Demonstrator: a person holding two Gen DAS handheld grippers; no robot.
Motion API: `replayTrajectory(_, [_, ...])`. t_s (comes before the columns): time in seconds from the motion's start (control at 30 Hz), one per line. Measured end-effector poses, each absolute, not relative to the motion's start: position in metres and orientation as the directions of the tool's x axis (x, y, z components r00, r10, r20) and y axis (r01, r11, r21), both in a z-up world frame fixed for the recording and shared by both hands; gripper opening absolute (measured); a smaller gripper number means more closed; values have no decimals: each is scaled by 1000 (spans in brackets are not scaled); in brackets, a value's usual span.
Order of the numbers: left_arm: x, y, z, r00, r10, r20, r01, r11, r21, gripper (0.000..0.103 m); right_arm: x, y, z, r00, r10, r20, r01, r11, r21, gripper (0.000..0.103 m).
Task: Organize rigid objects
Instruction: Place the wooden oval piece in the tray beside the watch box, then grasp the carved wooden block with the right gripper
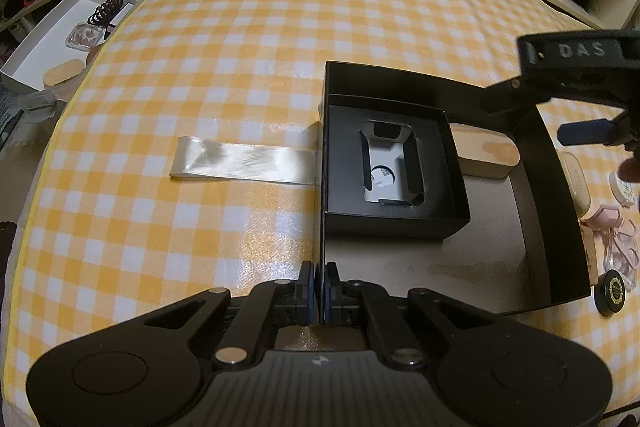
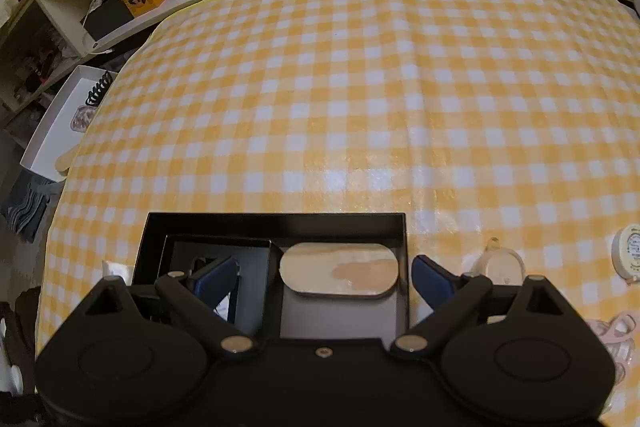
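Note:
A large black box (image 1: 536,187) sits on the checked tablecloth, with a smaller black box (image 1: 400,219) inside it holding a grey insert. A wooden oval case (image 1: 486,153) lies in the large box's far corner. My left gripper (image 1: 319,281) is shut on the large box's near left wall. My right gripper (image 2: 324,277) is open above the box, its fingers (image 2: 434,281) on either side of the wooden oval case (image 2: 340,269), not touching it. The large box (image 2: 276,223) shows below it in the right wrist view.
A ribbon strip (image 1: 244,163) lies left of the box. Small items sit right of it: a cream case (image 1: 574,175), a round tape measure (image 2: 628,253), pink clips (image 1: 612,227), a black round cap (image 1: 612,291). A white tray (image 1: 52,39) sits off the table's left edge. Shelves run behind.

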State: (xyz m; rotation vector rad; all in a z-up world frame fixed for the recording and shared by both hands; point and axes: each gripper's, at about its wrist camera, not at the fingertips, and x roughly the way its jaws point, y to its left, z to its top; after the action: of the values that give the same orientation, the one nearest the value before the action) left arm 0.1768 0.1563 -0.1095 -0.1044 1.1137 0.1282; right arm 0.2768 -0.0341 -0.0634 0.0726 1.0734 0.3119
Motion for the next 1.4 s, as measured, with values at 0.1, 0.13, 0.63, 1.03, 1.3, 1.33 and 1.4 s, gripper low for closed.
replayTrajectory(0.1, [177,156,-109,435,52,-899,-154,988,-17,5,270,-45,-61,434,297,-851,-217,951,221,95])
replayTrajectory(0.13, [176,156,-109,435,51,-899,-155,988,-19,5,269,-47,-60,434,299,-850,-219,950,222,95])
replayTrajectory(0.63, [176,151,-109,432,63,-900,-153,988,-4,5,230,-78,-35,446,355,-822,-290,926,243,95])
replayTrajectory(1.03, [176,150,-108,431,67,-900,-151,988,1,5,213,-135,1,504,446,-740,-329,891,313,95])
replayTrajectory(1.3, [175,151,-108,433,71,-899,-148,989,7,5,212,-178,2,552,416,-723,-294,908,298,95])
replayTrajectory(1.33, [176,151,-108,433,72,-899,-147,989,9,5,213,-182,-1,549,410,-728,-281,911,301,95])
replayTrajectory(1.4, [176,151,-107,432,75,-899,-146,989,13,5,214,-190,-9,535,401,-744,-257,916,308,95])
